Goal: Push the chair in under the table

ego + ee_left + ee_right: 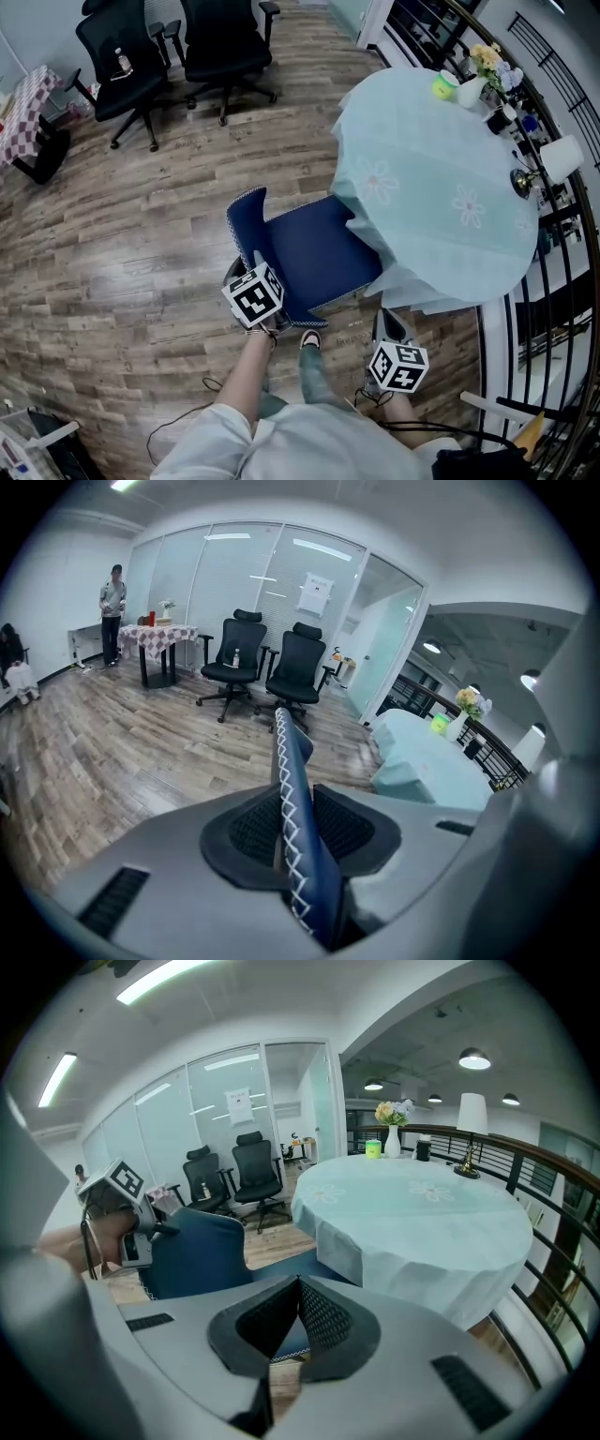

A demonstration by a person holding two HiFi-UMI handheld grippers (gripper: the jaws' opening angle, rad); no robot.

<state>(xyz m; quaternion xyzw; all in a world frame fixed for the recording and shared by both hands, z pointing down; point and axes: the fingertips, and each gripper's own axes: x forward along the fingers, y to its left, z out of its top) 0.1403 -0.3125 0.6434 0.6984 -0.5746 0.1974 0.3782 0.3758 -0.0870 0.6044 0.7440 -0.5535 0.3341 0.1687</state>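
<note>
A blue padded chair (314,253) stands with its seat partly under the hem of the round table (441,187), which wears a pale teal cloth. Its backrest (246,220) faces me. My left gripper (255,264) is shut on the backrest's stitched edge (292,761), which runs up between the pads of the left gripper (298,841). My right gripper (387,321) hangs low beside the seat's right corner, near the cloth's hem. In the right gripper view the right gripper (298,1283) has its pads meeting with nothing between them, and the chair (197,1251) and table (422,1213) lie ahead.
Two black office chairs (178,47) stand at the far left, beside a checkered table (23,103). A black railing (562,281) curves close round the table's right side. A lamp (562,159), flowers (487,64) and a green cup (442,87) sit on the table. A person (112,611) stands far off.
</note>
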